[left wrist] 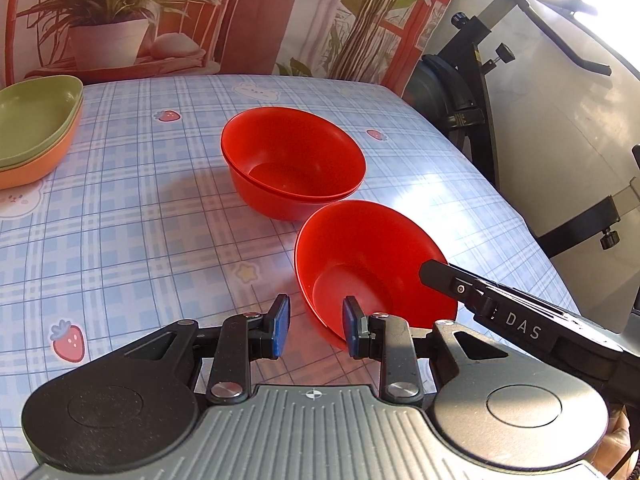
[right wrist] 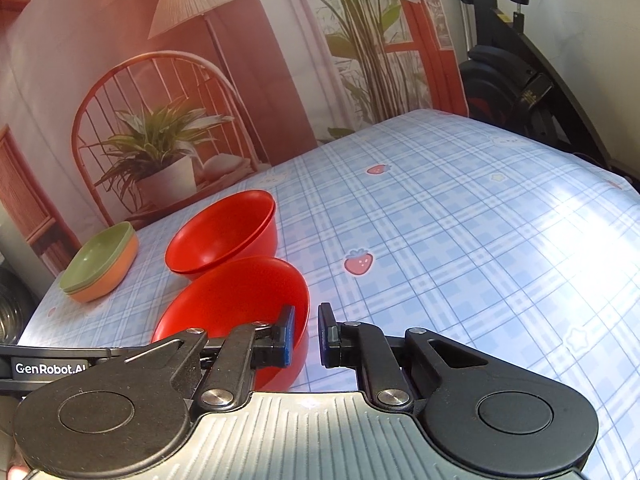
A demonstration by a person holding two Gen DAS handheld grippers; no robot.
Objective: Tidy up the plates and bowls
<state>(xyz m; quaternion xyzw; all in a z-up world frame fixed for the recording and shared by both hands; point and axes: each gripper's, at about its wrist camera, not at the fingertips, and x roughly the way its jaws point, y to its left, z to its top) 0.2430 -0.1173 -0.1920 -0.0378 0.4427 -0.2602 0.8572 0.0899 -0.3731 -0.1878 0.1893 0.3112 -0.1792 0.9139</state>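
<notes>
Looking along left gripper (left wrist: 316, 330): jaws apart, empty; near red bowl (left wrist: 360, 264) at one o'clock, rim partly hidden. Right view: right gripper (right wrist: 306, 334) straddles that rim (right wrist: 302, 312), contact unclear; stacked red bowls (right wrist: 224, 236) at eleven o'clock.

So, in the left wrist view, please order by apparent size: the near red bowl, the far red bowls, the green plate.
1-2. Near red bowl and far red bowls: alike; nearness confuses.
3. Green plate, partly cut off.
</notes>
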